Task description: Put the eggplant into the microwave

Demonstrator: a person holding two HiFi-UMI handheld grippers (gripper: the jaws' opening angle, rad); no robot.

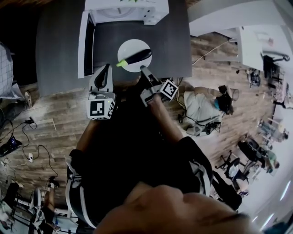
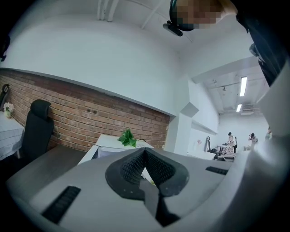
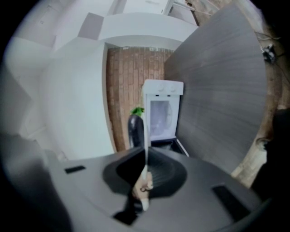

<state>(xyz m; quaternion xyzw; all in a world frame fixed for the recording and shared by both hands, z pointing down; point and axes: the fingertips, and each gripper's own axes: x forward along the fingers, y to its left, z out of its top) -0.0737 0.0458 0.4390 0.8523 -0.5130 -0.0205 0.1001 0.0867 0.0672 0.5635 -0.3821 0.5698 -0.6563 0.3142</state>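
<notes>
A dark purple eggplant (image 1: 136,57) with a green stem lies on a white plate (image 1: 127,47) above the grey table (image 1: 59,41). My right gripper (image 1: 143,69) is shut on the plate's near rim. In the right gripper view the plate (image 3: 145,159) shows edge-on between the jaws, with the eggplant (image 3: 135,129) beyond them. The white microwave (image 1: 126,9) stands at the table's far side, its door (image 1: 83,43) swung open to the left; it also shows in the right gripper view (image 3: 162,113). My left gripper (image 1: 107,68) hovers left of the plate, shut and holding nothing (image 2: 145,152).
A green plant (image 2: 128,137) sits on top of the microwave. A black office chair (image 2: 36,131) stands by the brick wall at the left. Cables (image 1: 27,155) and gear (image 1: 201,107) lie on the wooden floor around the table.
</notes>
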